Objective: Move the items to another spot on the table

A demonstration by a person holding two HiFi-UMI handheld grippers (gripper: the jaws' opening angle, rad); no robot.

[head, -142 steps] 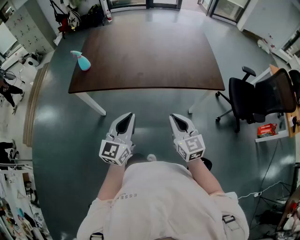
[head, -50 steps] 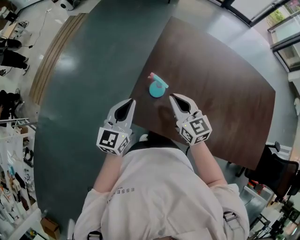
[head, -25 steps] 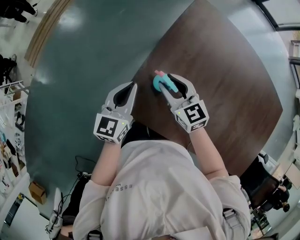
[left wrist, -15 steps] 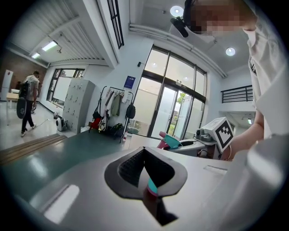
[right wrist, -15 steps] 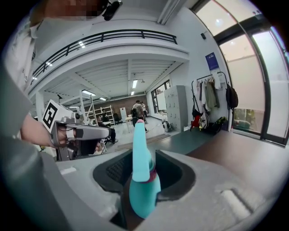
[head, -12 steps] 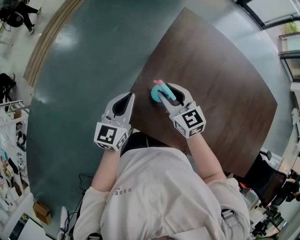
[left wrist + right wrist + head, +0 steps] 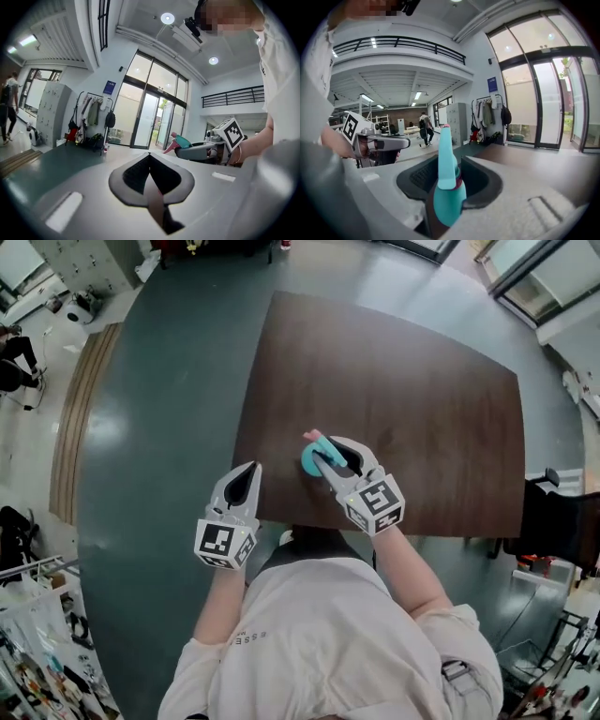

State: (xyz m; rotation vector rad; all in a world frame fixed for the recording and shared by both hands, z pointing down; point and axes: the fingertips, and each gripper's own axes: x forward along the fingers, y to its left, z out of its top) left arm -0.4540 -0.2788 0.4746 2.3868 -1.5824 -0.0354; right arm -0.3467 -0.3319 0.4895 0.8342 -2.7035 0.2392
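Observation:
A teal spray bottle (image 7: pixel 312 457) with a pink nozzle sits between the jaws of my right gripper (image 7: pixel 330 448), which is shut on it low over the dark brown table (image 7: pixel 403 399), near the front edge. In the right gripper view the spray bottle (image 7: pixel 447 187) stands upright between the pads. I cannot tell whether its base touches the table. My left gripper (image 7: pixel 255 467) is shut on nothing and hangs just off the table's front left corner. From the left gripper (image 7: pixel 150 154) view, the spray bottle (image 7: pixel 180 140) shows to the right in the right gripper (image 7: pixel 206 147).
A black office chair (image 7: pixel 562 521) stands beyond the table's right end. Grey-green floor surrounds the table, with a wooden strip (image 7: pixel 70 427) at the left. Lockers and hanging coats (image 7: pixel 89 117) line the far wall by glass doors.
My right gripper keeps its hold on the spray bottle, which now lies farther in from the table's left corner. The left gripper has dropped back off the table's edge.

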